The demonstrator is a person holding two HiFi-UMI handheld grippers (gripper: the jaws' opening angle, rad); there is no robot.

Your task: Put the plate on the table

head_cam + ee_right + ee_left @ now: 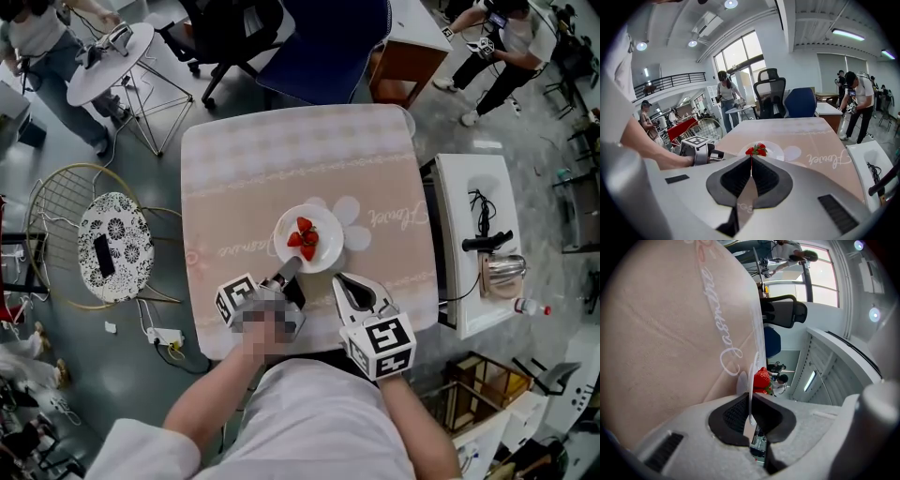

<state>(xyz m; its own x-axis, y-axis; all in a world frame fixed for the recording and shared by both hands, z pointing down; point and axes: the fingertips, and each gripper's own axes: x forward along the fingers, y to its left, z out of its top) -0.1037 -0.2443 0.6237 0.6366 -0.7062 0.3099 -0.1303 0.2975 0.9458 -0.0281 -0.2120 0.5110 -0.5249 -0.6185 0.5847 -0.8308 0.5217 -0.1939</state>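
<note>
A white plate (325, 255) with red strawberries (305, 239) rests on the pink-clothed table (281, 159), near its front middle. My left gripper (287, 271) is shut on the plate's near-left rim. In the left gripper view the thin rim (751, 385) runs between the black pads of that gripper (751, 412), with the strawberries (762, 379) beyond. My right gripper (343, 279) hovers just right of the plate at the table's front edge, shut and holding nothing. The right gripper view shows its closed jaws (751, 159) pointing at the plate (774, 150).
A white side table (469, 187) at the right carries a metal kettle (506, 270) and a black cable. A wire chair (112, 244) stands at the left. A dark office chair (234, 37) and a blue chair (328, 47) stand behind the table. People stand farther back.
</note>
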